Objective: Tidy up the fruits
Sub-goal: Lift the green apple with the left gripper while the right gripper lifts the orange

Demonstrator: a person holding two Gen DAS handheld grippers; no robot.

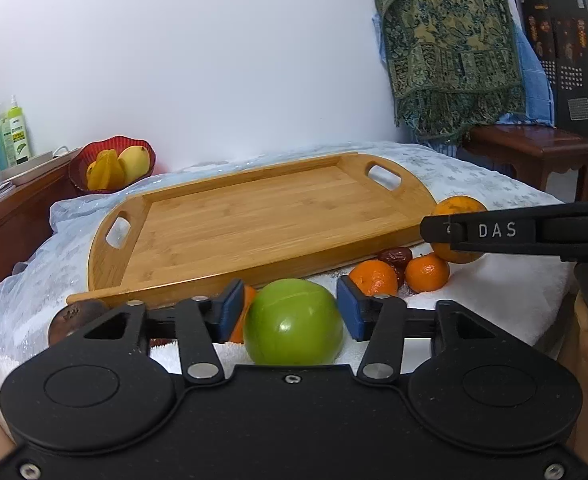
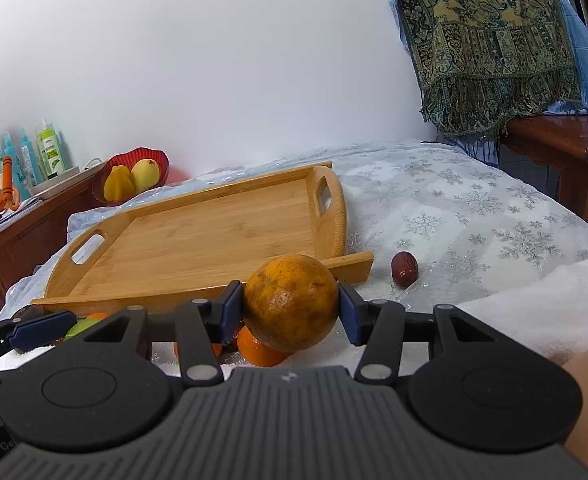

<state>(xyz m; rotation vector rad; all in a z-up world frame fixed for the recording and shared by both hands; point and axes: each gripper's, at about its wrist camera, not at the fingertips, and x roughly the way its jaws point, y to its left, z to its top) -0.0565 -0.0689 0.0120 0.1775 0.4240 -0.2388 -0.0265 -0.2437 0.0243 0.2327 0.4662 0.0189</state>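
Observation:
My left gripper (image 1: 292, 312) is shut on a green apple (image 1: 293, 328), just in front of the empty wooden tray (image 1: 254, 220). My right gripper (image 2: 290, 306) is shut on a large orange (image 2: 290, 302), held slightly above the cloth near the tray's (image 2: 198, 236) right front corner. In the left wrist view the right gripper's finger crosses in front of that orange (image 1: 459, 204). Two small mandarins (image 1: 373, 278) (image 1: 427, 272) and dark red dates (image 1: 394, 257) lie on the white towel. A mandarin (image 2: 260, 350) sits under the orange. One date (image 2: 404, 269) lies alone to the right.
A red bowl of yellow fruit (image 1: 114, 168) stands on a wooden cabinet at the back left, with spray bottles (image 1: 16, 136). A brown fruit (image 1: 74, 320) lies at the tray's left front corner. A wooden bench with a patterned cloth (image 1: 449, 44) stands at the back right.

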